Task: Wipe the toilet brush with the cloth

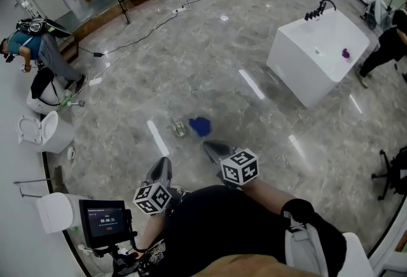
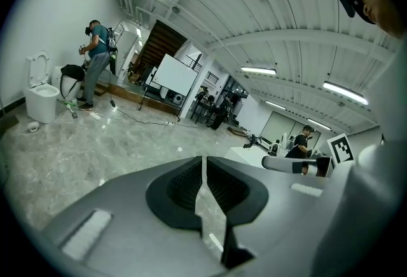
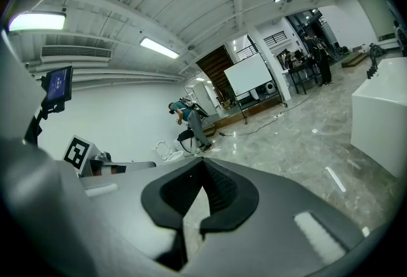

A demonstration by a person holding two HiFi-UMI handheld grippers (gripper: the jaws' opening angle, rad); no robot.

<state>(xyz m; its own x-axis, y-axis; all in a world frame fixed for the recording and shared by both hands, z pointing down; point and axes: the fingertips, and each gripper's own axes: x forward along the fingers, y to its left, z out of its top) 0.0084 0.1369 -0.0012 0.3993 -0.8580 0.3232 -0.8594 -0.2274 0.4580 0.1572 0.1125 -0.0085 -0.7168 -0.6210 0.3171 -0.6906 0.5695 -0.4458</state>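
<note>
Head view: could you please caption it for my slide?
Shut and empty, left gripper and right gripper over a grey floor; blue cloth ahead.

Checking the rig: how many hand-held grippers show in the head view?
2: left hand-held gripper low centre-left; right hand-held gripper just right of it, nearer the blue cloth. None seem hidden.

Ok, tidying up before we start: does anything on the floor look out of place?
Yes. A crumpled blue cloth lies in the middle of the open floor, with a small object beside it, too small to identify. Both lie well away from the white toilet by the wall.
</note>
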